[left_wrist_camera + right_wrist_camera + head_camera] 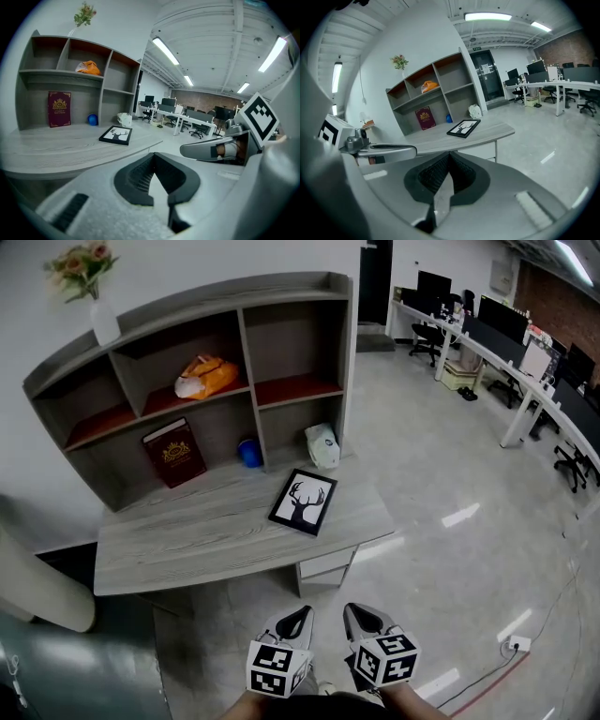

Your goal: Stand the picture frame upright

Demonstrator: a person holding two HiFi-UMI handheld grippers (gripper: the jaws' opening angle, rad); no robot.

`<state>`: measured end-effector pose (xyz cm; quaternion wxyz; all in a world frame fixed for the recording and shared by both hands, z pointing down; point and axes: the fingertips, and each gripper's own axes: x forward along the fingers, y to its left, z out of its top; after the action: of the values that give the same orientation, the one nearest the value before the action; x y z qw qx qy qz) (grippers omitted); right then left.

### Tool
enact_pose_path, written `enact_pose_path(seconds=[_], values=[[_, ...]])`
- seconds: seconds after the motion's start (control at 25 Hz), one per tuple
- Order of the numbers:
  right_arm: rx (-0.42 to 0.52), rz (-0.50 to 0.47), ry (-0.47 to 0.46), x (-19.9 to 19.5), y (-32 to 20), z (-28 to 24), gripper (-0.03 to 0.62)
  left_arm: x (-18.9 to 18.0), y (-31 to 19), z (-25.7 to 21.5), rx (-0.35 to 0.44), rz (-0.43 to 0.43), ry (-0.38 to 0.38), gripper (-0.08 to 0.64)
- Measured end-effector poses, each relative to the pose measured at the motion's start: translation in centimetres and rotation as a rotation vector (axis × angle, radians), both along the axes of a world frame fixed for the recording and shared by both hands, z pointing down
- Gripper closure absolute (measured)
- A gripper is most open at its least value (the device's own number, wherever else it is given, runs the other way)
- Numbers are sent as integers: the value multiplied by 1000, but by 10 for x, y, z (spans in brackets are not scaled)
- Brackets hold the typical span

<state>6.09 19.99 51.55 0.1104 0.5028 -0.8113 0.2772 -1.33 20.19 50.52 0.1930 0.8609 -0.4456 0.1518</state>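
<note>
A black picture frame (303, 501) with a deer silhouette lies flat on the grey desk (187, 540), near its right end. The same frame (116, 135) shows in the left gripper view, and lies further off in the right gripper view (463, 128). Both grippers hang side by side over the floor, well short of the desk's front edge. My left gripper (298, 618) is shut and empty. My right gripper (355, 614) is also shut with nothing in it. In its own view the left gripper (153, 158) has its jaws together; so does the right gripper (449, 156).
A grey shelf unit (187, 371) stands on the desk's back, with a red book (174, 453), a blue cup (249, 453), a white object (322, 445), an orange bag (204, 377) and a flower vase (101, 315). Office desks and chairs (506, 343) line the far right.
</note>
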Motion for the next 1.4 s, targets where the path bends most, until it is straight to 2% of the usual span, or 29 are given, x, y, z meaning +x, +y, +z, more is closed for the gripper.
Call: enact_pose_path(seconds=[0.48, 0.72, 0.96, 1.2, 1.4], values=[[5, -8, -5, -26, -74, 10, 595, -22, -74, -2, 30, 36, 32, 563], [7, -13, -1, -45, -116, 11, 595, -43, -117, -4, 51, 36, -3, 563], [-9, -1, 27, -62, -148, 17, 595, -67, -146, 5, 40, 28, -1, 563], [-14, -4, 69, -68, -179, 16, 595, -77, -176, 12, 37, 29, -7, 563], [-31, 34, 38, -61, -204, 19, 595, -75, -196, 13, 41, 27, -21, 563]])
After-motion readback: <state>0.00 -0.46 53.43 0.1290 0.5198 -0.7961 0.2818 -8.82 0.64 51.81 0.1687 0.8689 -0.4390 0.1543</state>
